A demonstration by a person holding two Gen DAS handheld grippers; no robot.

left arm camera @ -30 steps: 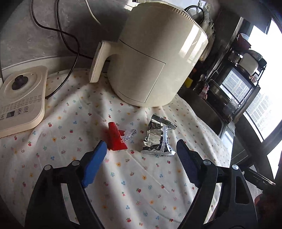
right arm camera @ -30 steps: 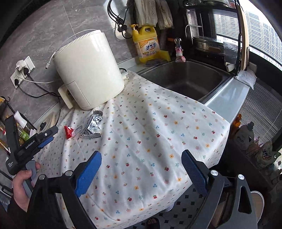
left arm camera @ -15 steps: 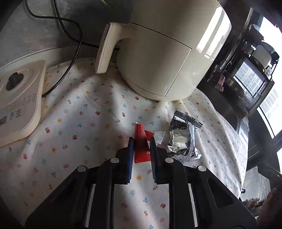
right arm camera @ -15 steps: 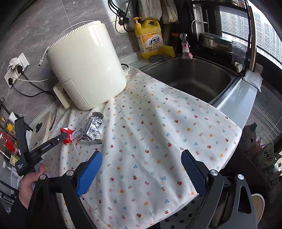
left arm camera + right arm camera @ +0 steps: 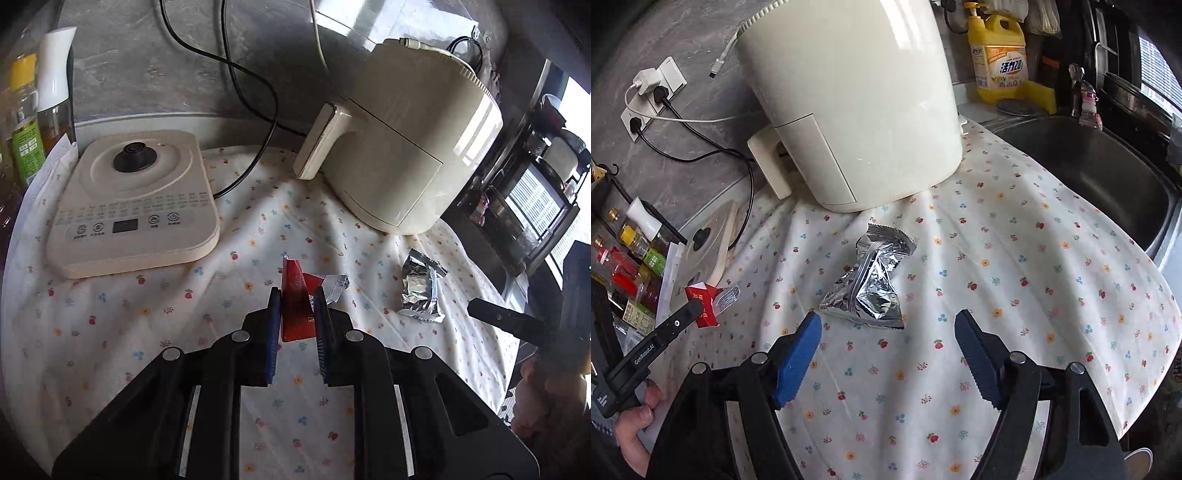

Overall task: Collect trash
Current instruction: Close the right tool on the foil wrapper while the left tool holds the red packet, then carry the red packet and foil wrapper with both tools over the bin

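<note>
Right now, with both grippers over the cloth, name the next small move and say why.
Probably ease the right gripper forward around the silver foil wrapper: its closing jaws stop short of it, nothing between them. The left gripper already pinches the red wrapper.

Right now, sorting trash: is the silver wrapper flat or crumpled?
Crumpled: the silver wrapper lies creased and twisted on the floral cloth.

Left claw (image 5: 295, 299) clamping red wrapper (image 5: 295, 306) — foil packet (image 5: 421, 291) beside
</note>
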